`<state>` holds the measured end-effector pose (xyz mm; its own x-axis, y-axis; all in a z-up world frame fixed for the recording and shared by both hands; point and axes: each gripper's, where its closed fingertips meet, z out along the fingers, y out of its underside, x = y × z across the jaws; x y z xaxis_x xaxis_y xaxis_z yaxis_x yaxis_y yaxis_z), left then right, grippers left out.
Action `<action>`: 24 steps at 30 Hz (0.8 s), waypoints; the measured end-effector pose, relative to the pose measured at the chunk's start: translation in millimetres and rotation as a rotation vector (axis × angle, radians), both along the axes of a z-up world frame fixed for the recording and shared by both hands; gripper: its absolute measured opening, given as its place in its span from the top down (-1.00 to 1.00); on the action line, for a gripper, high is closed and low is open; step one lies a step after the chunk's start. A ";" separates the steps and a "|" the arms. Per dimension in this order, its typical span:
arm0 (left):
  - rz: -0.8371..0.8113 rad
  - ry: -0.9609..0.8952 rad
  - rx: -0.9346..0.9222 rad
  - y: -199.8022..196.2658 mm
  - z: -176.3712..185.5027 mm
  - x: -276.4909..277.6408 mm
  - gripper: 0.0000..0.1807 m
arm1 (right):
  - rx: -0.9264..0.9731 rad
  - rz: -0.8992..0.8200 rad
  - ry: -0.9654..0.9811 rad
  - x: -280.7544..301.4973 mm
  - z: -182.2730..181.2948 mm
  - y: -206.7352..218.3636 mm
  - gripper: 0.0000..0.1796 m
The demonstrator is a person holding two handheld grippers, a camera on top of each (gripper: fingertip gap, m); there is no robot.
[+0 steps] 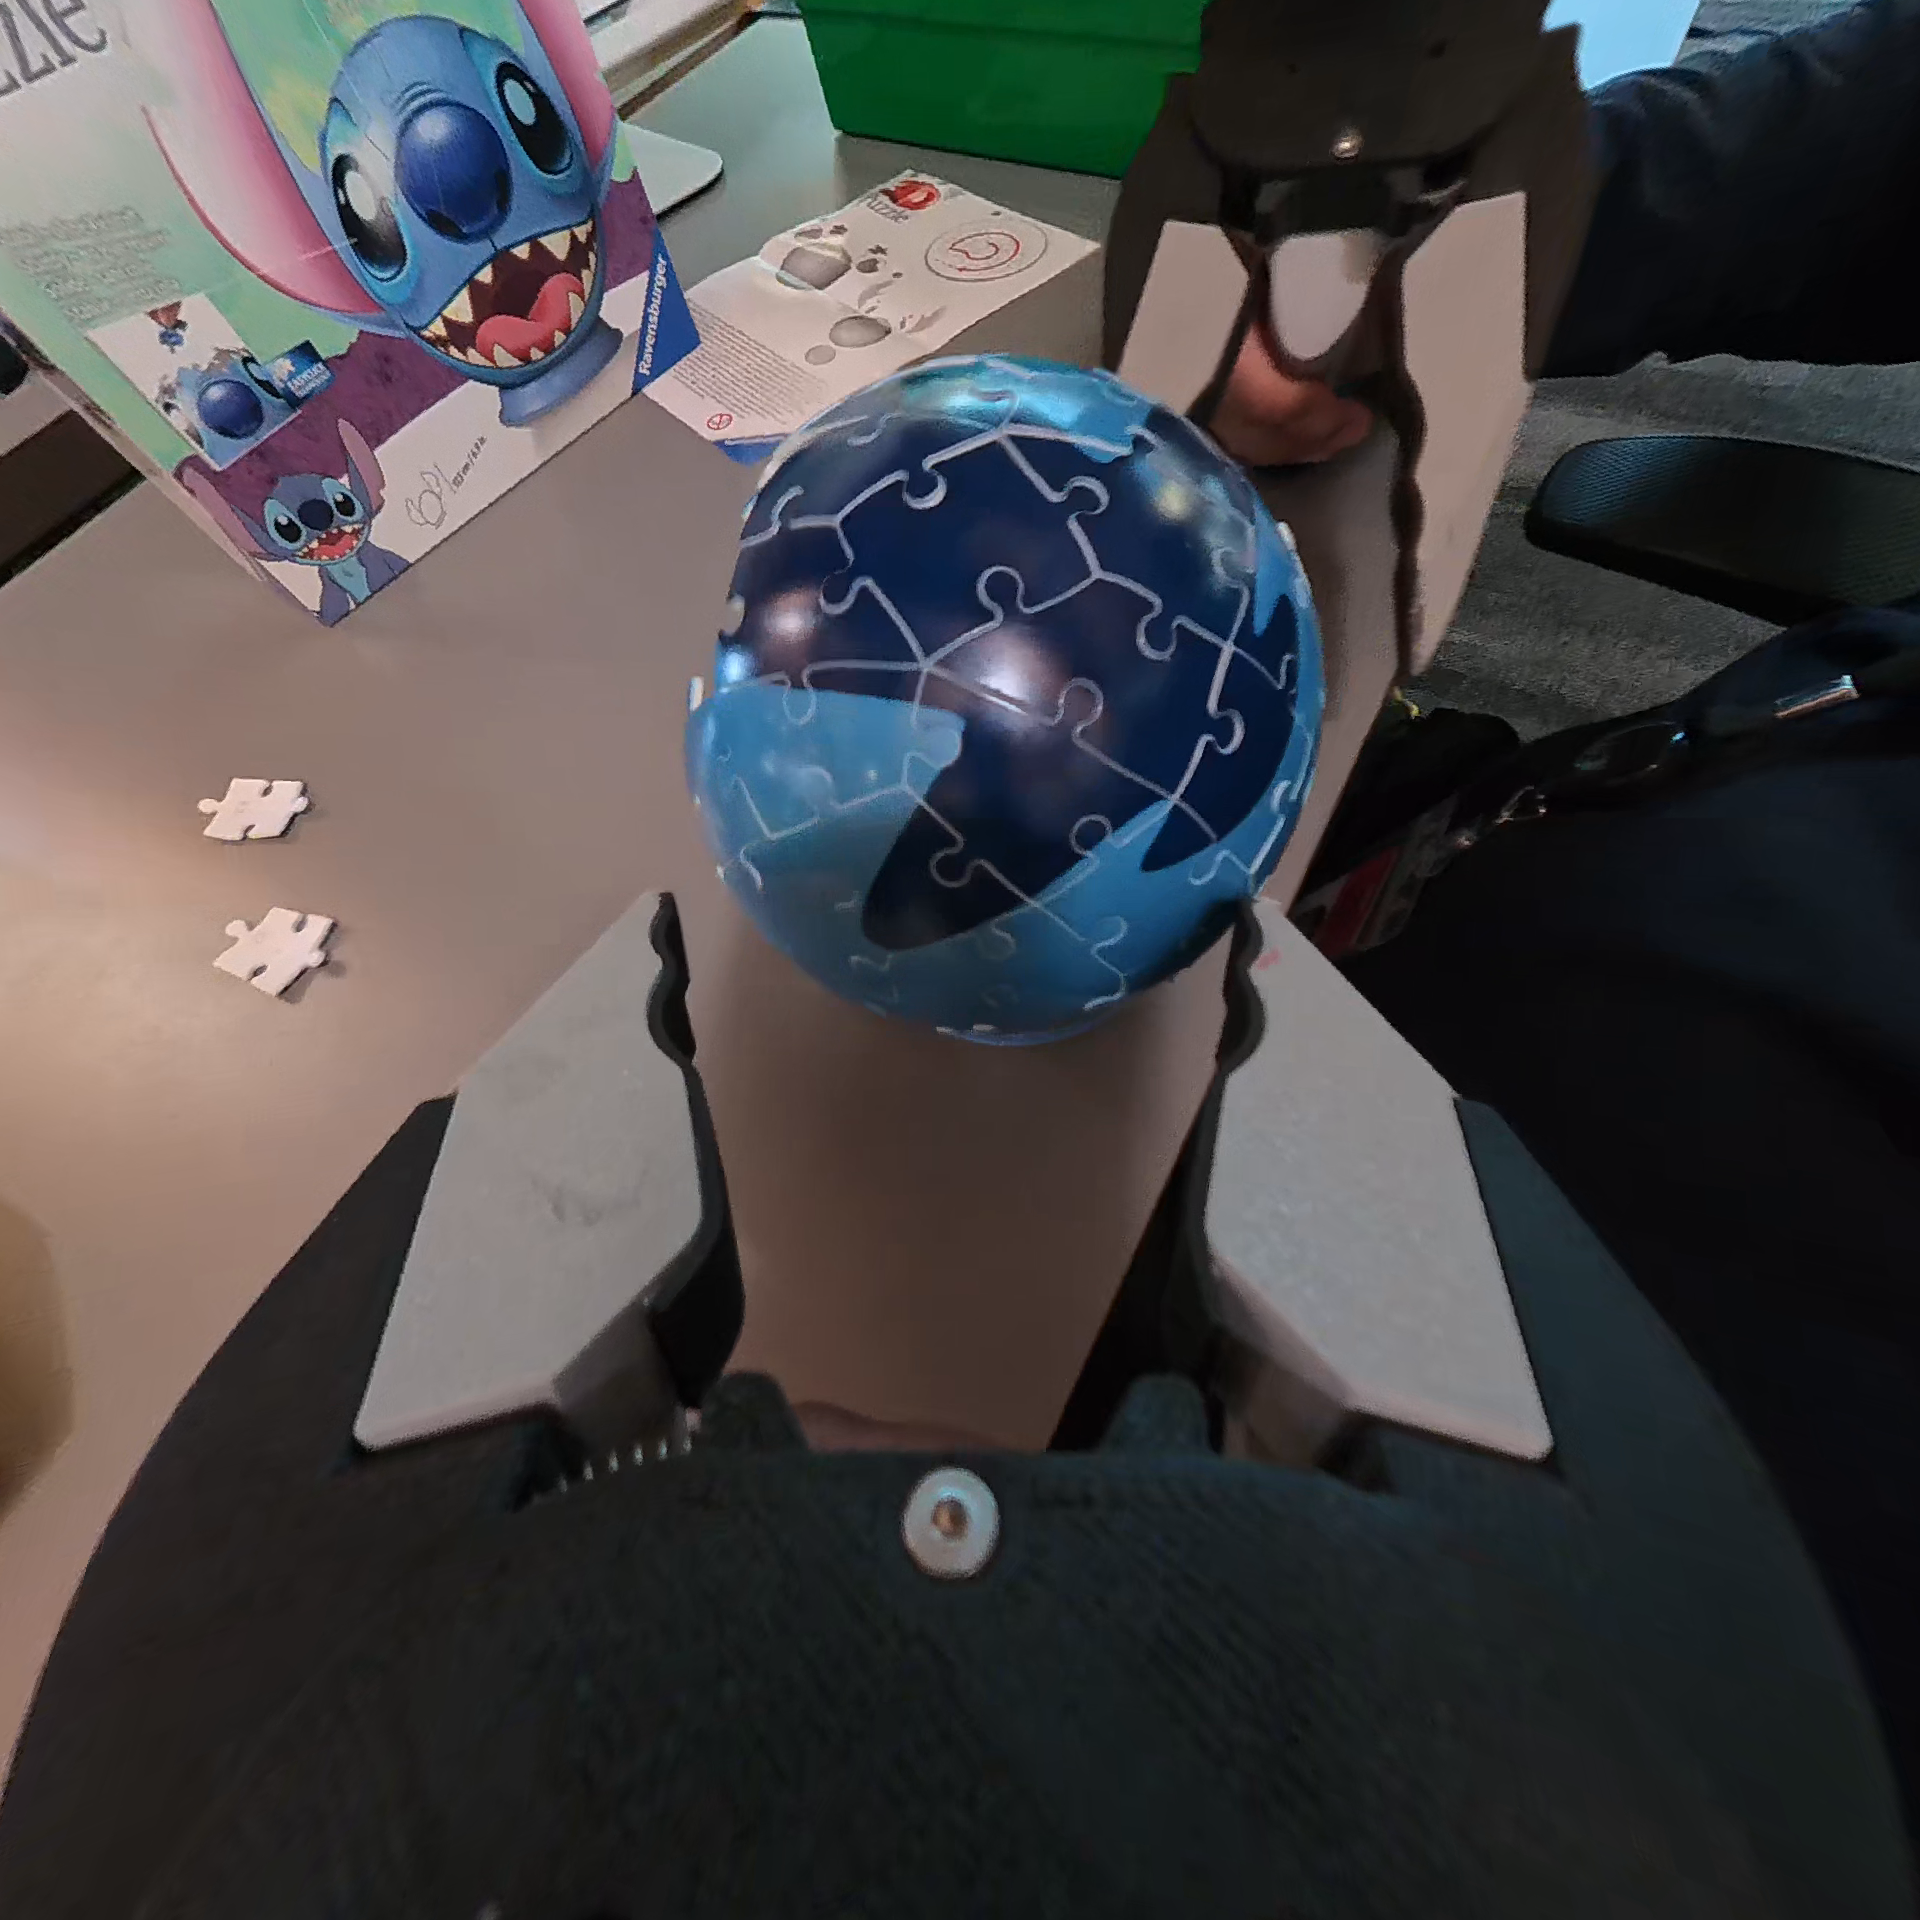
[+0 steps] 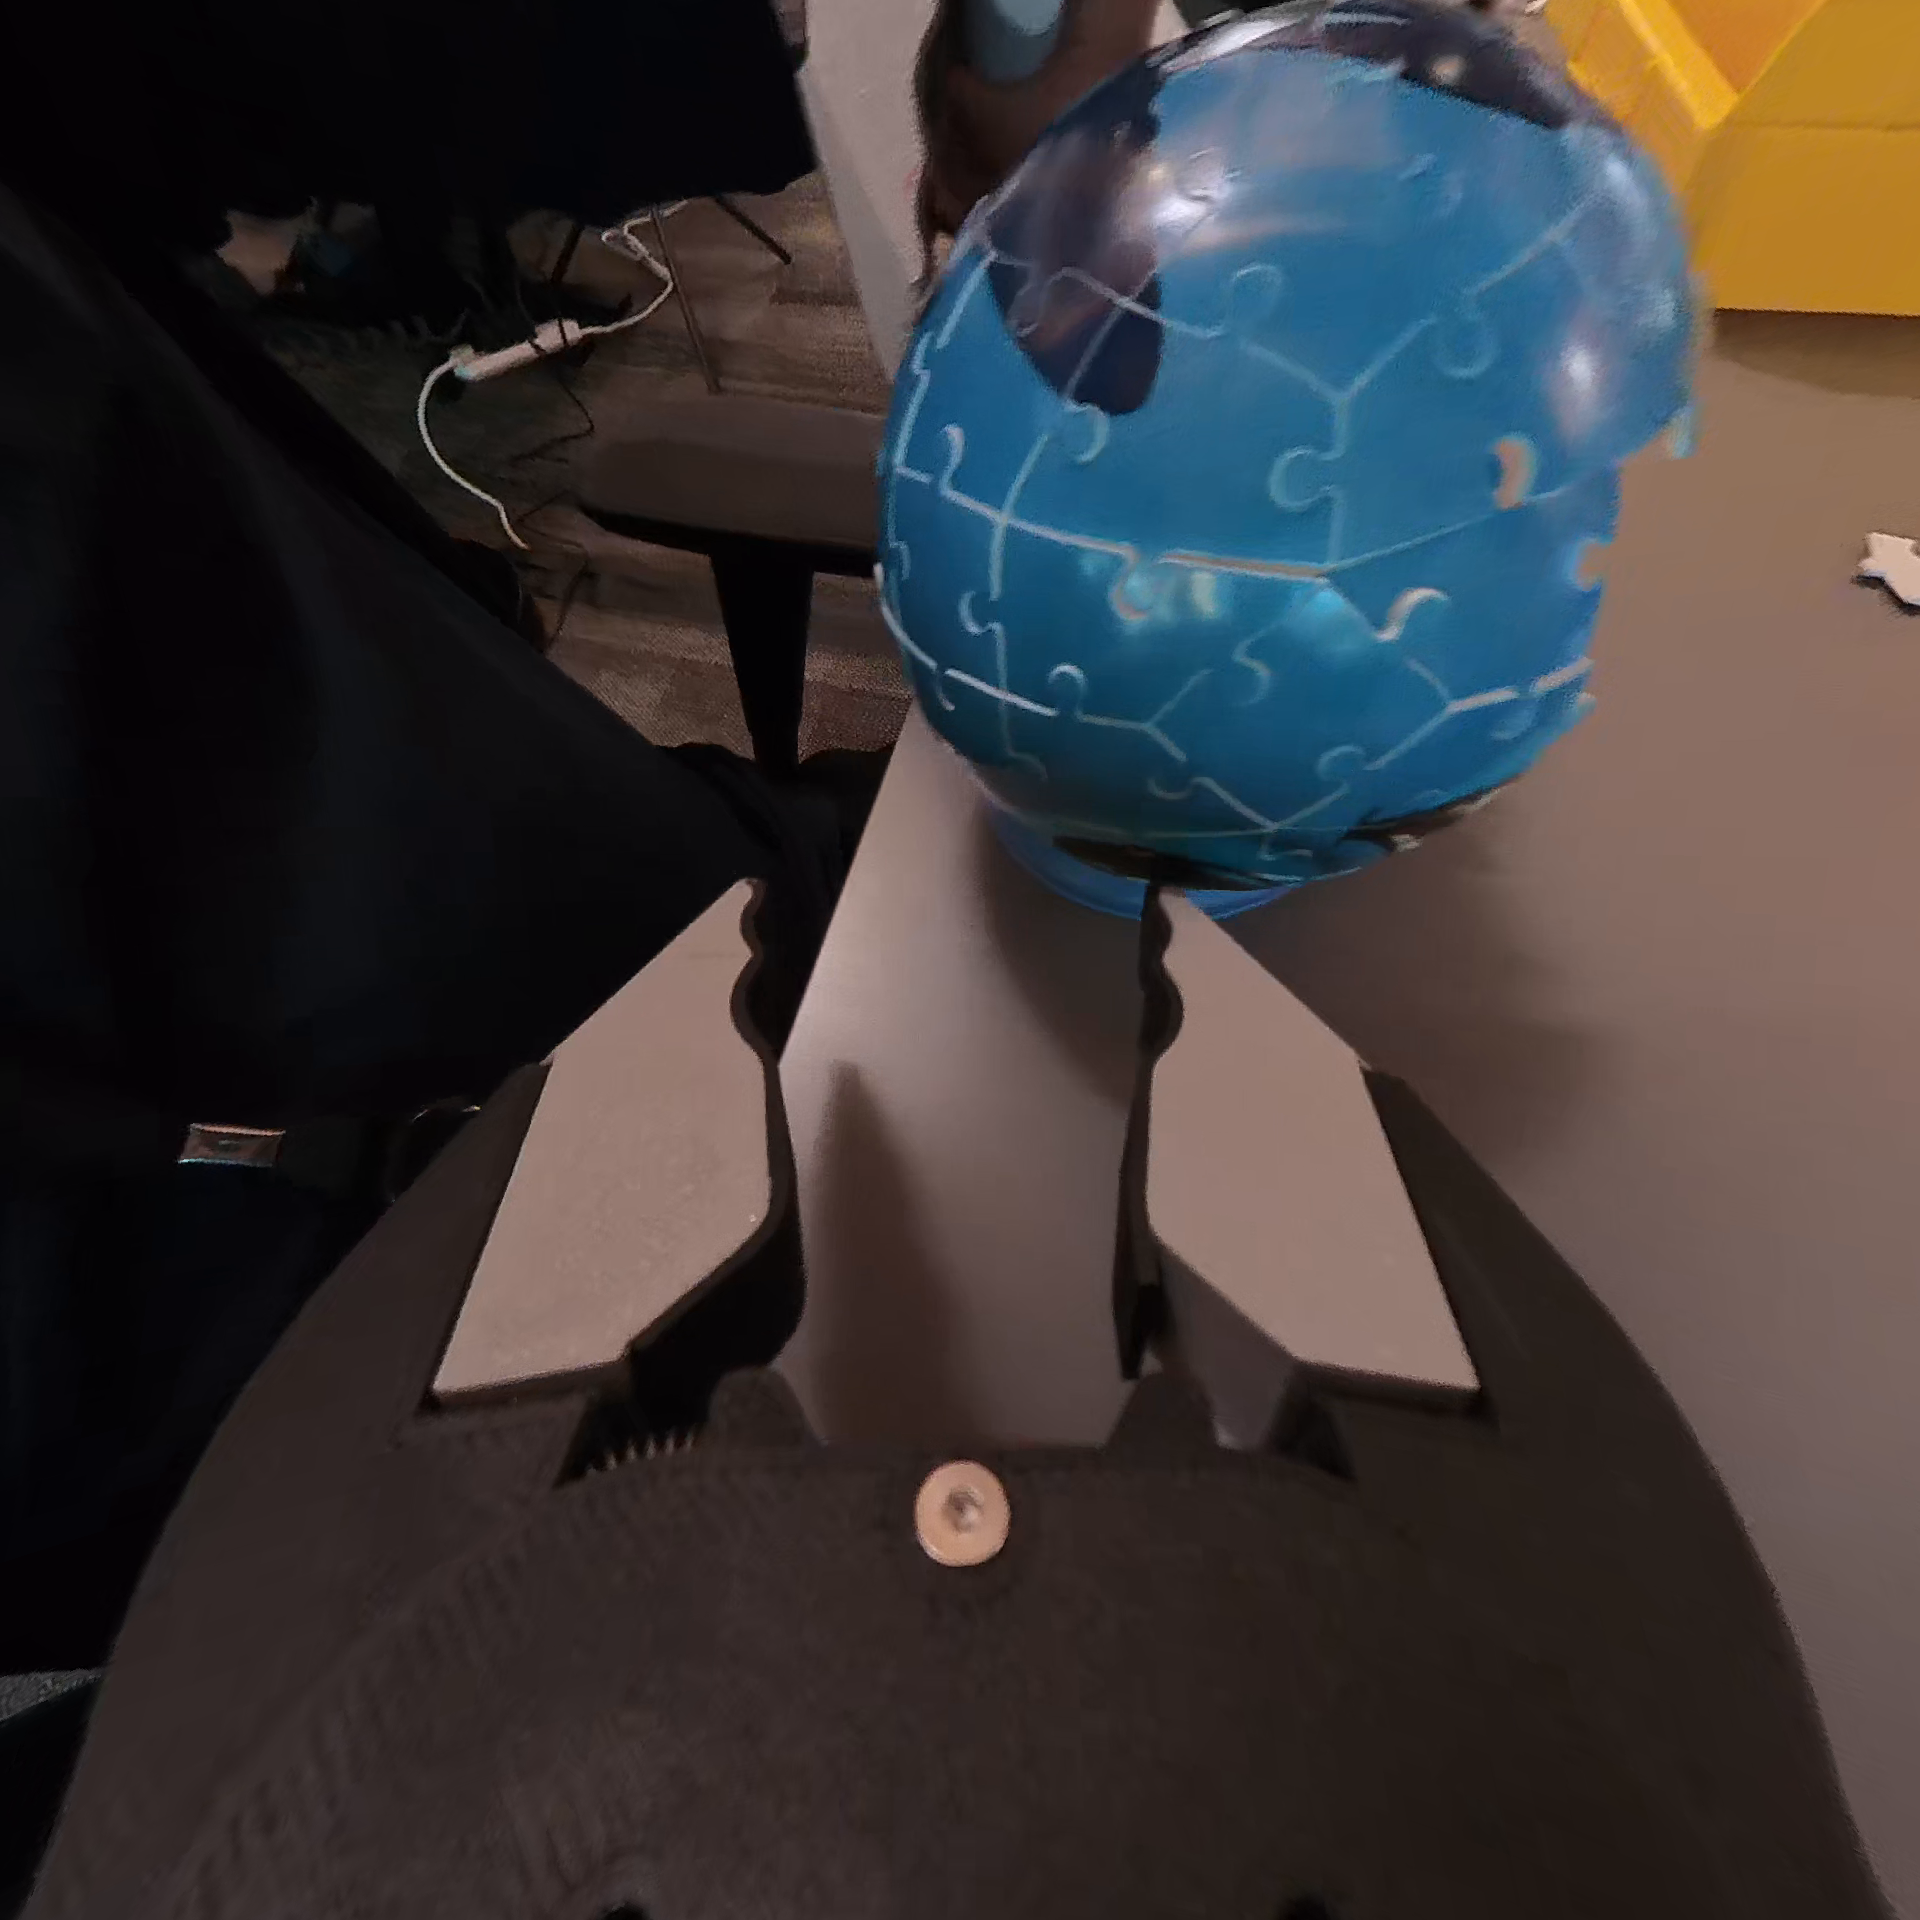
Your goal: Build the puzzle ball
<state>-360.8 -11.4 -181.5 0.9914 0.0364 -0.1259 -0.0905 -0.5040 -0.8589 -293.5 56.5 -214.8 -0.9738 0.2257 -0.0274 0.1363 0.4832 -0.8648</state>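
Observation:
The blue puzzle ball [image 1: 1003, 696] stands on a blue ring stand [image 2: 1143, 883] near the table's edge. It is dark blue with light blue patches, and its pieces are joined. Its far side is hidden. My left gripper [image 1: 956, 935] is open and empty, with its fingertips just short of the ball on either side. My right gripper [image 2: 954, 914] is open and empty below the ball [image 2: 1278, 468], straddling the table edge. It also shows in the left wrist view [image 1: 1309, 520], beyond the ball. Two loose white pieces [image 1: 255, 808] [image 1: 275, 951] lie face down at the left.
The puzzle's box [image 1: 343, 260] stands at the back left, beside a paper instruction sheet [image 1: 873, 301] and a green bin [image 1: 997, 73]. A yellow bin [image 2: 1787, 156] sits beyond the ball. A person in dark clothes [image 1: 1662, 1039] sits at the table edge [image 1: 1382, 665].

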 end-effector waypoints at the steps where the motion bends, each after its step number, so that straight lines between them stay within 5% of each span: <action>1: 0.004 -0.003 0.000 -1.0 -0.2 -2.9 -0.13 | 0.007 0.008 0.005 2.4 -1.1 -2.2 0.26; 10: 0.125 -0.025 0.021 -17.9 -3.8 -44.7 -0.05 | -0.058 0.061 -0.029 8.6 7.3 -32.6 0.35; 16: 0.504 -0.019 0.052 -48.1 -1.1 -115.8 0.16 | -0.084 0.064 -0.042 1.1 12.4 -41.6 0.37; 20: 0.364 -0.109 0.187 -38.6 24.8 -88.0 0.15 | -0.126 -0.001 -0.003 -11.1 22.3 -20.8 0.40; 24: 0.271 -0.150 0.182 -34.3 35.3 -54.6 -0.06 | -0.133 -0.005 -0.034 -12.4 21.7 -13.3 0.33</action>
